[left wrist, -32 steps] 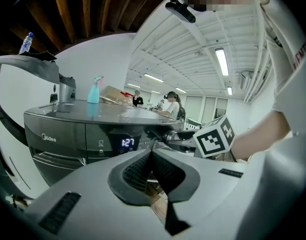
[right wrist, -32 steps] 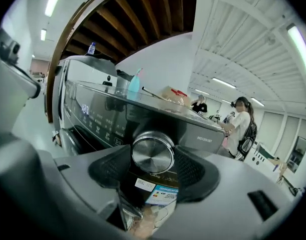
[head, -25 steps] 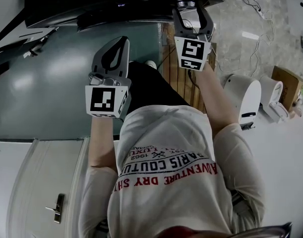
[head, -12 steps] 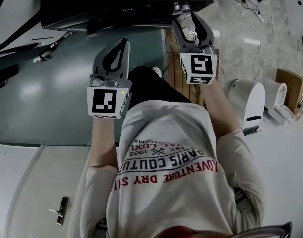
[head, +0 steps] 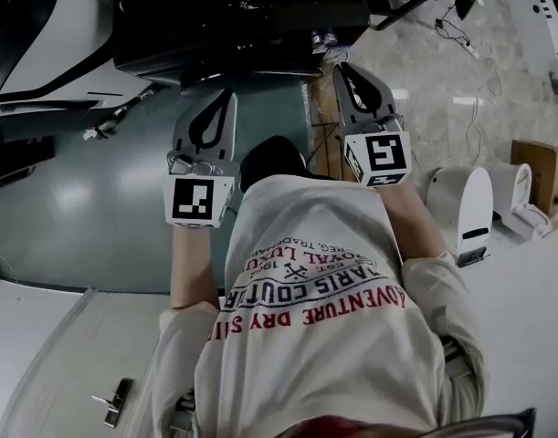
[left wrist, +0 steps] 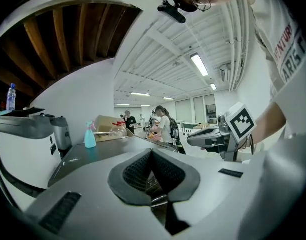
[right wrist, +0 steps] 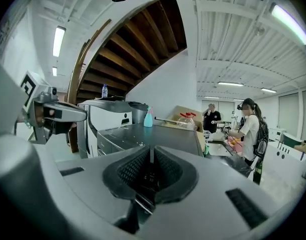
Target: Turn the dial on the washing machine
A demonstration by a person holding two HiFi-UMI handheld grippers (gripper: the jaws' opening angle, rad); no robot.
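White cotton T-shirt (head: pixel 324 336), upside-down print, red "ADVENTURE DRY", dark "PARIS COUTUR", red "ROYAL LUXU", small "REG. TRADEMA" partly legible, left white cube (head: pixel 194 199) and right white cube (head: pixel 381 153), black square-pattern markers, no letters.

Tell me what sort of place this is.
Probably an open workshop or test lab, not a home: ceiling strip lights, a long dark counter with a spray bottle, and people at work beyond it.

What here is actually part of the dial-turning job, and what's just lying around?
Part of the job: washing machine, its dial, right gripper (jaws have just closed, nothing between them), left gripper (shut, empty).

Lying about: spray bottle, cardboard box, water bottle.
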